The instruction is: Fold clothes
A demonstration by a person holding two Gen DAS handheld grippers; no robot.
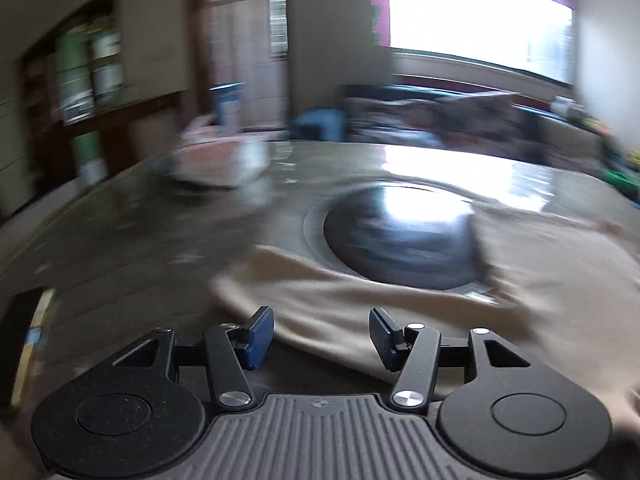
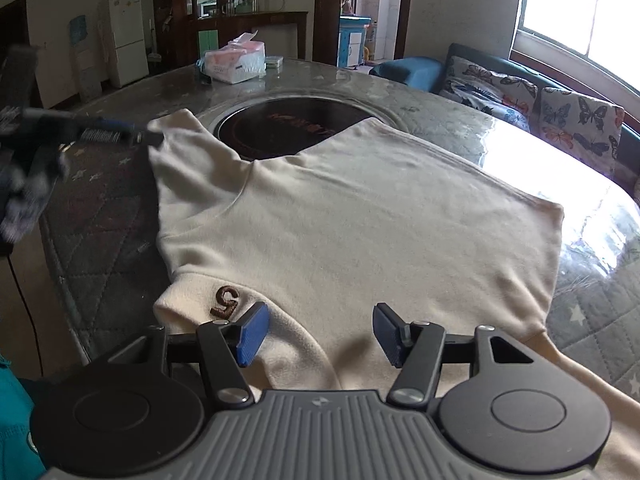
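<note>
Right wrist view shows the cream shirt (image 2: 340,216) spread flat on the table (image 2: 520,148), partly over the dark round hob (image 2: 288,128) — laid out for folding, I'd judge. Right gripper (image 2: 316,334) hovers released above the near hem; left gripper (image 1: 322,334) — also released — nears the far-left corner.

Window (image 2: 576,8) glare on table (image 2: 520,152); left view motion-blurred, fisheye-bent edges.
</note>
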